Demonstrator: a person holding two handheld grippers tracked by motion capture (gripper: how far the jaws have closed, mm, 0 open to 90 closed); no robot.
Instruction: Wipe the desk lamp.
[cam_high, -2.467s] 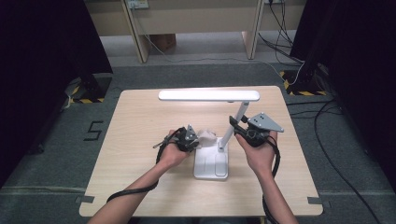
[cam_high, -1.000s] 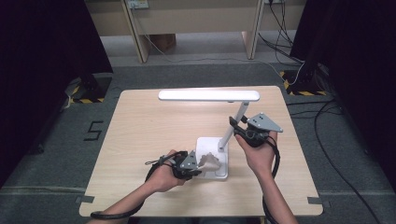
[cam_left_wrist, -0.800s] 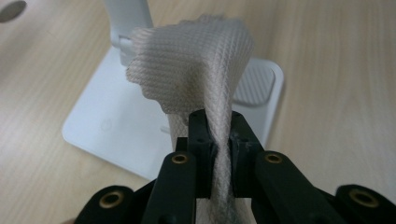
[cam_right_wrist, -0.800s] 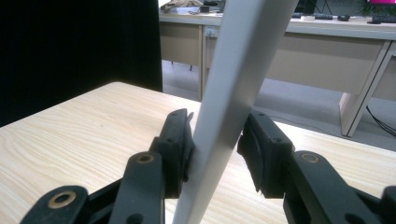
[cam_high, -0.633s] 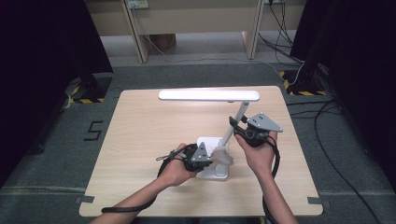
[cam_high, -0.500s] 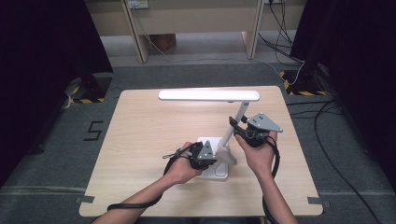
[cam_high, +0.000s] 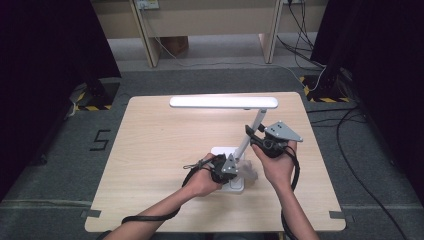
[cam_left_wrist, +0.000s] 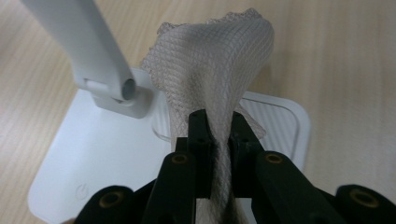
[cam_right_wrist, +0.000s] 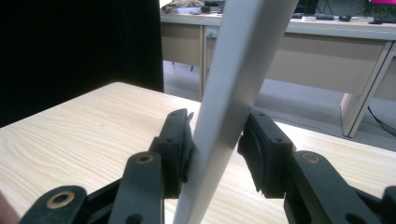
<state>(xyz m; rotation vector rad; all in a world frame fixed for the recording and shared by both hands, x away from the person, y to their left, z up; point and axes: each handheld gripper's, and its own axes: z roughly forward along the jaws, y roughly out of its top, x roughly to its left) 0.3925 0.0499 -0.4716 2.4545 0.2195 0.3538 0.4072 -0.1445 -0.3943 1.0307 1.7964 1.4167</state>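
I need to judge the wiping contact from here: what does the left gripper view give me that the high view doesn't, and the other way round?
Left gripper view: the mesh weave of the cloth pinched between the left gripper jaws, the hinge at the foot of the lamp arm, and the power symbol on the lamp base.

High view: the whole table, the long lamp head, and the right gripper closed on the arm higher up.

Both: the cloth, held by the left gripper, over the white base beside the arm's foot.
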